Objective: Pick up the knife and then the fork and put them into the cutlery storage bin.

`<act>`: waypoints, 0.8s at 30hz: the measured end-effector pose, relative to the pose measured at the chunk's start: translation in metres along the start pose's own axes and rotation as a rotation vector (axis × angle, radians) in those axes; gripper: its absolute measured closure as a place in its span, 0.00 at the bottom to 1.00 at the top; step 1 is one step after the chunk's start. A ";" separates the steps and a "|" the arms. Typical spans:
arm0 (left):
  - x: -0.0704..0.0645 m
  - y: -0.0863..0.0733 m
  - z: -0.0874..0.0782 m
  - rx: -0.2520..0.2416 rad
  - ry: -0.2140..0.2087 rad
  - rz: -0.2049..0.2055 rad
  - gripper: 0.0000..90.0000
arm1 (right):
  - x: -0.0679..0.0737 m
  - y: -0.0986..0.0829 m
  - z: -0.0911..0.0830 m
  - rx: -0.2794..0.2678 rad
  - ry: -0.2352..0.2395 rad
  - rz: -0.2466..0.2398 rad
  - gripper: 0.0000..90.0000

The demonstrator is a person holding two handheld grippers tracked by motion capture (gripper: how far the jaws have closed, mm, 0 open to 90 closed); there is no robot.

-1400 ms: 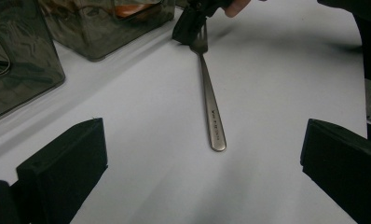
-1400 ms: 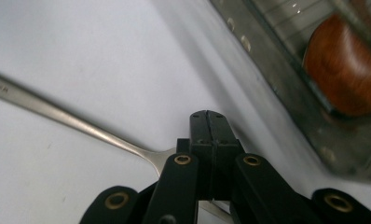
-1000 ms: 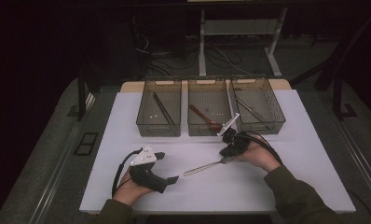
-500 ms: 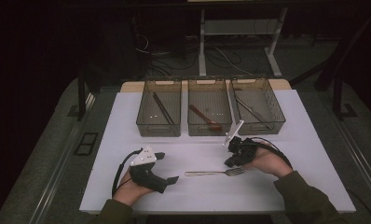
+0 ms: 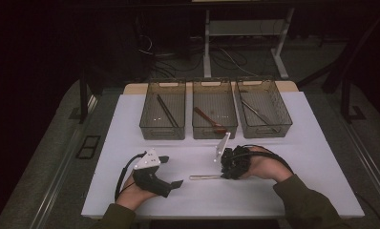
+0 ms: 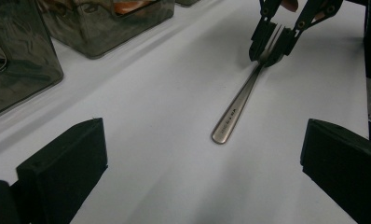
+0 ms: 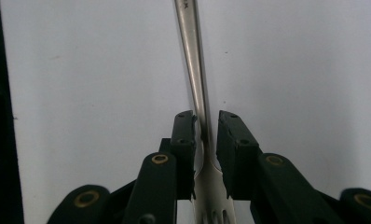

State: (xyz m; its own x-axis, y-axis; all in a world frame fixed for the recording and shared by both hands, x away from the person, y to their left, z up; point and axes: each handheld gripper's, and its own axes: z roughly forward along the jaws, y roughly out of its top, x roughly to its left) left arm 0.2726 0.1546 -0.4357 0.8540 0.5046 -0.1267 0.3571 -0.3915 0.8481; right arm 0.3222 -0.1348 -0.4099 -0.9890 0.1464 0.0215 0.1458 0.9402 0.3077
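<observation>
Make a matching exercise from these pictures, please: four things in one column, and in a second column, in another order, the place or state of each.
Things:
1. silver metal fork
2. reddish-brown wooden spoon
3. left tongs
4. thin dark stick

Places or states:
A. in the middle clear plastic bin
B. open, holding nothing
C. in the left clear plastic bin
D. lying on the white table, its neck between the right tongs

Pairs: 1-D, 2-A, 3-B, 4-C
</observation>
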 end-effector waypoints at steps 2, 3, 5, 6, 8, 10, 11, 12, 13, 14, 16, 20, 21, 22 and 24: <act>0.000 0.000 0.000 0.000 0.000 0.003 0.00 | 0.001 0.003 0.003 0.024 0.002 -0.024 0.84; 0.000 0.000 0.000 0.000 0.000 -0.002 0.00 | 0.001 0.005 0.005 0.034 0.002 -0.030 0.84; 0.000 0.000 0.000 0.001 -0.001 0.000 0.00 | 0.001 0.007 0.008 0.054 -0.004 -0.046 0.84; 0.000 0.000 0.000 0.001 -0.002 0.000 0.00 | 0.001 0.007 0.009 0.065 -0.010 -0.051 0.84; 0.000 0.000 0.000 0.001 -0.002 0.000 0.00 | 0.002 0.008 0.012 0.079 -0.006 -0.063 0.84; 0.000 0.000 0.000 0.002 -0.002 0.000 0.00 | 0.002 0.009 0.013 0.085 -0.011 -0.069 0.85; 0.000 0.000 0.000 0.002 -0.002 0.000 0.00 | 0.002 0.009 0.013 0.086 -0.010 -0.071 0.86; 0.000 0.000 0.001 0.003 -0.002 -0.001 0.00 | 0.002 0.009 0.013 0.088 -0.011 -0.073 0.87; 0.000 0.000 0.001 0.003 -0.002 0.000 0.00 | 0.003 0.010 0.013 0.093 -0.012 -0.068 0.89; 0.000 0.000 0.001 0.002 -0.002 -0.001 0.00 | 0.003 0.010 0.013 0.096 -0.019 -0.075 0.91; 0.000 0.000 0.000 0.002 -0.002 0.001 0.00 | 0.005 0.011 0.013 0.105 -0.020 -0.074 0.91; 0.000 0.000 0.000 0.001 0.000 0.001 0.00 | 0.005 0.011 0.013 0.107 -0.023 -0.079 0.92; 0.000 0.000 0.000 0.000 0.000 0.001 0.00 | 0.005 0.011 0.013 0.108 -0.023 -0.074 0.93; 0.000 0.000 0.000 0.000 0.000 0.002 0.00 | 0.005 0.011 0.013 0.107 -0.024 -0.075 0.93; 0.000 0.000 -0.001 0.002 0.000 0.001 0.00 | 0.005 0.011 0.012 0.103 -0.016 -0.057 0.93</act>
State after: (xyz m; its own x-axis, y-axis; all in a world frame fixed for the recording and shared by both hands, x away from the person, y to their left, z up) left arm 0.2723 0.1549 -0.4352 0.8543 0.5043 -0.1259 0.3569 -0.3931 0.8474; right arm 0.3192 -0.1203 -0.4181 -0.9954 0.0957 -0.0083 0.0919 0.9737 0.2084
